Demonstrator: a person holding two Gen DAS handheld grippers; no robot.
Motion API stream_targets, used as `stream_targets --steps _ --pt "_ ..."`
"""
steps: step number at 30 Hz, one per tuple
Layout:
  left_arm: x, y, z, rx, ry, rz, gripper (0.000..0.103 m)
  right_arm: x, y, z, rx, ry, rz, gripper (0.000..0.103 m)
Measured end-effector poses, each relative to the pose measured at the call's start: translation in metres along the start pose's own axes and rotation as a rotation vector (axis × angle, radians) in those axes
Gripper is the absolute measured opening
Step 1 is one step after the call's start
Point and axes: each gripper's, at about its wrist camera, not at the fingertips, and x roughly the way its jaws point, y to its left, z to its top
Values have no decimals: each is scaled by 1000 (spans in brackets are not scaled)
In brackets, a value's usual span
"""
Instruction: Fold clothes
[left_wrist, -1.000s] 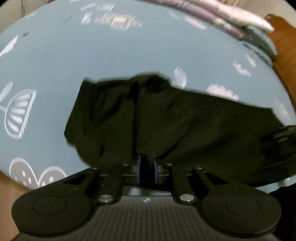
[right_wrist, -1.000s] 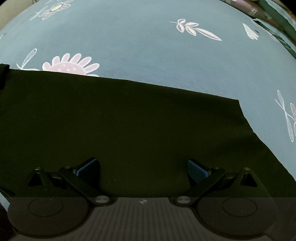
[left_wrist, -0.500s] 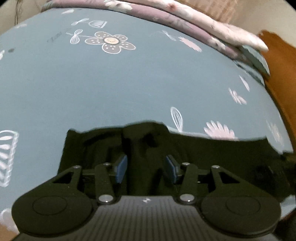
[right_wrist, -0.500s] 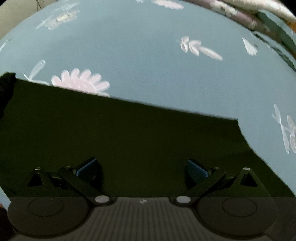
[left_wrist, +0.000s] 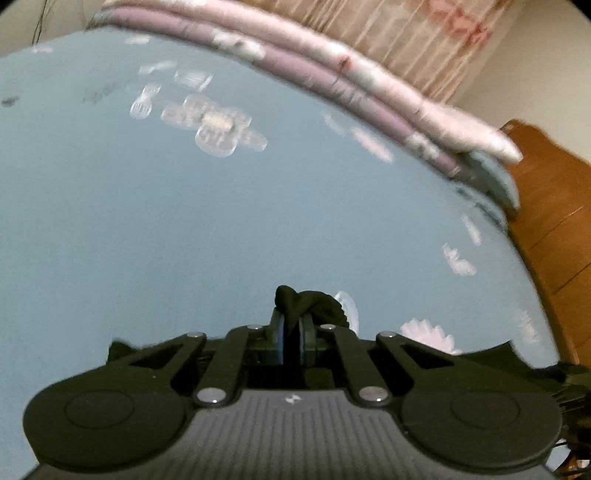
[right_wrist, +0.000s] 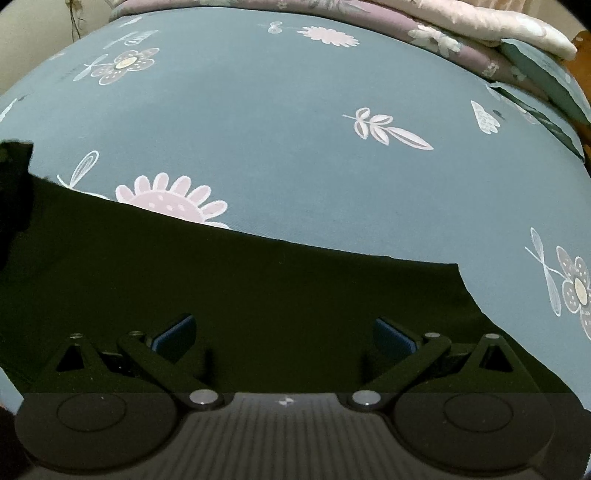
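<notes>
Left gripper (left_wrist: 291, 334): jaws just closed, fold of black garment (left_wrist: 306, 302) pinched between pads. Right gripper (right_wrist: 284, 334): jaws held wide apart, nothing gripped, poised above garment. Garment spread flat on blue floral bedsheet (right_wrist: 295, 166). Pink quilts (left_wrist: 332, 74) stacked at far edge.

Left wrist view smears badly — the flower print (left_wrist: 216, 127) at eleven o'clock is ghosted, perhaps motion blur. Right wrist view sharp, softly and evenly lit. The black garment (right_wrist: 258, 295) swallows detail — no folds readable. Fisheye bends both edges.
</notes>
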Motion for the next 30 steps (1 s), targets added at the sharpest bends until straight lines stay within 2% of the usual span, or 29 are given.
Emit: stream_targets --steps 2,5,6,10,12,13,16,18,19,22,24,27,28,29,30 --pt "-5 0 2 11 -16 -6 5 0 2 1 -9 0 6 103" --pt "2 3 -1 19 19 20 6 2 4 2 -26 2 7 103" --pt "7 6 -3 9 41 38 11 2 5 3 -28 2 7 103" --pt "14 14 -10 -23 91 161 13 1 4 4 -27 -1 8 103" --pt "8 14 -11 -23 83 180 23 1 3 5 -26 -6 10 103" --pt "2 11 -12 -11 75 186 24 1 3 5 -25 -8 12 103" --pt "-12 -8 -19 93 69 197 34 1 3 6 -25 -13 25 103" --pt "-17 -29 -34 191 105 168 48 4 4 7 -30 -13 35 103" --pt "-19 -38 -40 230 125 154 51 5 5 7 -32 -12 40 103" --pt "-16 -65 -66 342 166 135 53 10 6 8 -37 -8 57 103" --pt "-7 -77 -81 408 182 165 54 12 8 9 -44 -8 69 103" --pt "7 -88 -101 528 206 241 49 10 11 9 -59 -17 84 103" --pt "10 -88 -104 551 214 265 41 8 11 8 -61 -20 86 103" --pt "13 -88 -105 561 222 287 9 7 11 8 -64 -23 88 103" --pt "12 -87 -104 551 220 301 3 6 11 7 -63 -24 89 103"
